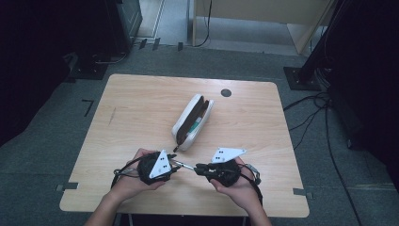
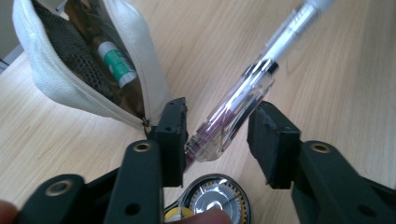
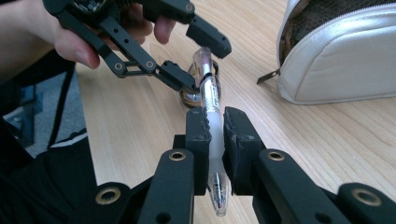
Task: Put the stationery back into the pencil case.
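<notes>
High view: pencil case (image 1: 192,122) lies beyond pen (image 1: 184,165).

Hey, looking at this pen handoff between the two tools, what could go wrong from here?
The right tool clamps the pen near its tip, while the left tool has a gap at one pad. If the right lets go early, the pen could drop onto the table. The clear barrel looks slick and sits at an angle between the left pads, so it may twist or slide out.
</notes>
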A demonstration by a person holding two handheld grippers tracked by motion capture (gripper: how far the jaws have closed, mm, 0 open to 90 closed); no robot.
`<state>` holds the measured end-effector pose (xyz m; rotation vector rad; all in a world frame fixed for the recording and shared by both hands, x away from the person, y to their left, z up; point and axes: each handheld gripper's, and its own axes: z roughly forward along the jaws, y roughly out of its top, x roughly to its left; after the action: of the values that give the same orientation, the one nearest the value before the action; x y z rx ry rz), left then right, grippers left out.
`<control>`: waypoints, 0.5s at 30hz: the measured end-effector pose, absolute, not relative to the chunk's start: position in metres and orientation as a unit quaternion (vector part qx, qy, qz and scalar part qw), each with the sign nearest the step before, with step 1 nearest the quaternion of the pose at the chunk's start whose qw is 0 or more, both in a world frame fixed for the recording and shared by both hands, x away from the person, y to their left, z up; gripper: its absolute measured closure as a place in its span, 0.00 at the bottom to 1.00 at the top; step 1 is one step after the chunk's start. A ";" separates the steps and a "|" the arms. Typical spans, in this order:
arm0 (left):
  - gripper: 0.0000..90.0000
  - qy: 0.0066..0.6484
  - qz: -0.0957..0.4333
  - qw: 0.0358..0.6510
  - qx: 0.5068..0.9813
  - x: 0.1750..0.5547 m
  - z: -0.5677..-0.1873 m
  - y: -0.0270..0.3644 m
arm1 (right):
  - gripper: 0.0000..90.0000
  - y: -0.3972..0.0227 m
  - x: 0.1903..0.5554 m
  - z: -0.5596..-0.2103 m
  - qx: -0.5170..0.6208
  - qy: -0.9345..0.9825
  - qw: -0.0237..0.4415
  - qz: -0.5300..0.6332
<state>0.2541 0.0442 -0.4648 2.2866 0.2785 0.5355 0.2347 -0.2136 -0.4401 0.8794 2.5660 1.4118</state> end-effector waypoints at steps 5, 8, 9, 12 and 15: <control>0.81 0.080 0.198 0.368 0.905 0.250 -0.468 0.045 | 0.81 -0.221 0.238 -0.439 0.304 0.824 0.050 0.476; 0.89 0.061 0.164 0.377 0.909 0.246 -0.468 0.044 | 0.67 -0.229 0.241 -0.438 0.321 0.796 0.073 0.508; 0.89 0.066 0.163 0.373 0.911 0.246 -0.469 0.043 | 0.65 -0.232 0.242 -0.437 0.327 0.784 0.085 0.520; 0.89 0.078 0.151 0.378 0.910 0.248 -0.471 0.044 | 0.61 -0.239 0.242 -0.436 0.342 0.766 0.100 0.535; 0.89 0.091 0.141 0.383 0.908 0.249 -0.471 0.045 | 0.59 -0.241 0.242 -0.436 0.350 0.761 0.109 0.535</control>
<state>0.2494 0.0454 -0.4712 2.3160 0.2318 0.3602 0.2417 -0.2409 -0.4362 1.0288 2.2383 1.5746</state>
